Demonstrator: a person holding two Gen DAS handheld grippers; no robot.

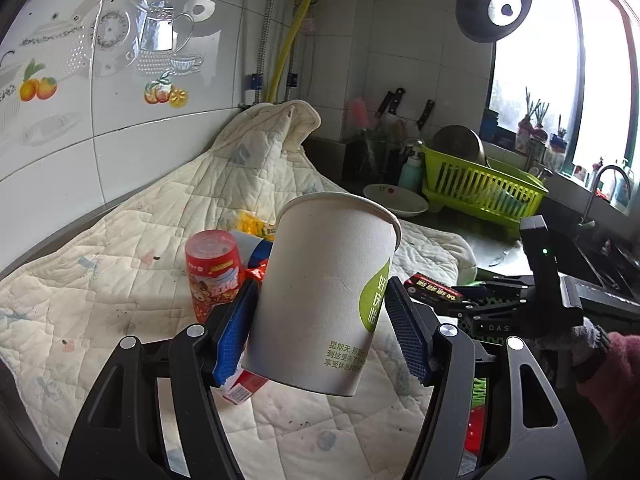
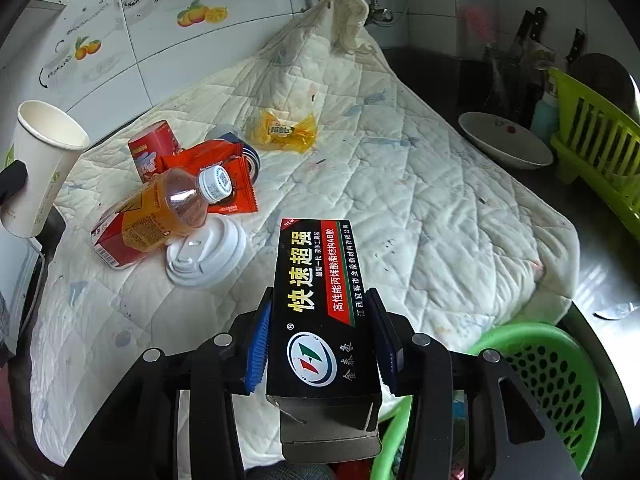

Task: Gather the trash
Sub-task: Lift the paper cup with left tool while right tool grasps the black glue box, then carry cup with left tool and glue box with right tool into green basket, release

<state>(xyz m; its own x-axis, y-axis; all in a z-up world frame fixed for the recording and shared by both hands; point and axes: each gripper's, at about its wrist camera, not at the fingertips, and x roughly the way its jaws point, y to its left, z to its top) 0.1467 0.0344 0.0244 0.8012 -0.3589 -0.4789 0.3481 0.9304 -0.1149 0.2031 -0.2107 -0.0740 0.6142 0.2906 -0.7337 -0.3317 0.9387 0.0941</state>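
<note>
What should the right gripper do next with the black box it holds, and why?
Probably carry the black box to the right and release it over the green basket. The right gripper has the box between its pads, lifted off the quilt, and the basket sits just beside it at lower right. The left gripper already holds a paper cup.

— What sort of place is this?
— A home kitchen. The wall tiles [image 1: 120,60] carry teapot and fruit pictures, and knives [image 1: 394,102] stand in the corner.
— Anything else?
— A green dish rack [image 1: 484,184] holds a pot beside a tap [image 1: 608,184] under the window [image 1: 592,80]. A bowl [image 1: 396,199] sits on the dark surface [image 2: 600,280], a pan [image 1: 494,0] hangs above, and a yellow hose [image 1: 294,36] runs down the wall.
</note>
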